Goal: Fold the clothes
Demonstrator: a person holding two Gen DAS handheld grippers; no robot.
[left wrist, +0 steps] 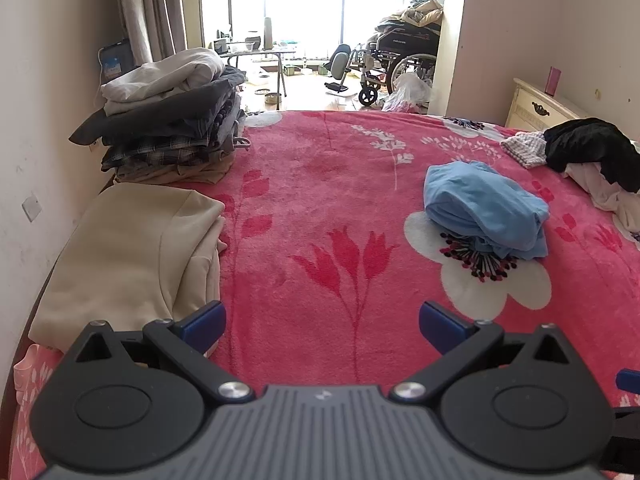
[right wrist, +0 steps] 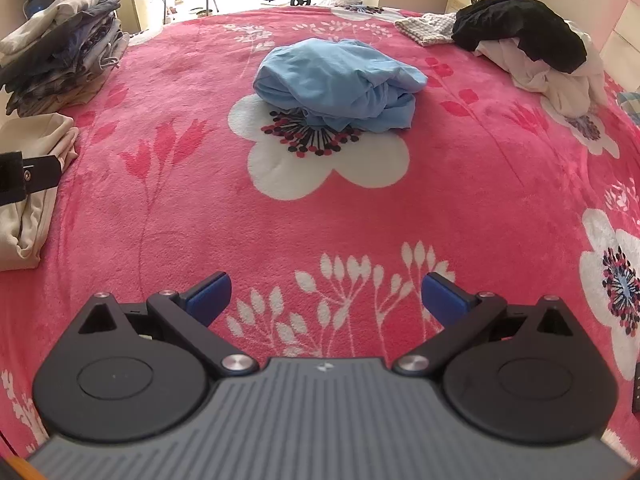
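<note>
A crumpled light-blue garment (left wrist: 486,210) (right wrist: 338,82) lies bunched on the pink flowered blanket (left wrist: 320,184) (right wrist: 360,208), over a white flower print. My left gripper (left wrist: 322,326) is open and empty, low over the blanket, with the blue garment ahead to its right. A folded cream garment (left wrist: 128,256) (right wrist: 30,184) lies right beside its left finger. My right gripper (right wrist: 326,300) is open and empty too, well short of the blue garment, which sits straight ahead. Part of the left gripper (right wrist: 24,174) shows at the right wrist view's left edge.
A tall stack of folded clothes (left wrist: 172,120) (right wrist: 60,48) stands at the bed's far left by the wall. A loose heap of black, white and checked clothes (left wrist: 584,152) (right wrist: 528,40) lies at the far right. Beyond the bed are a wheelchair (left wrist: 396,60) and a dresser (left wrist: 540,106).
</note>
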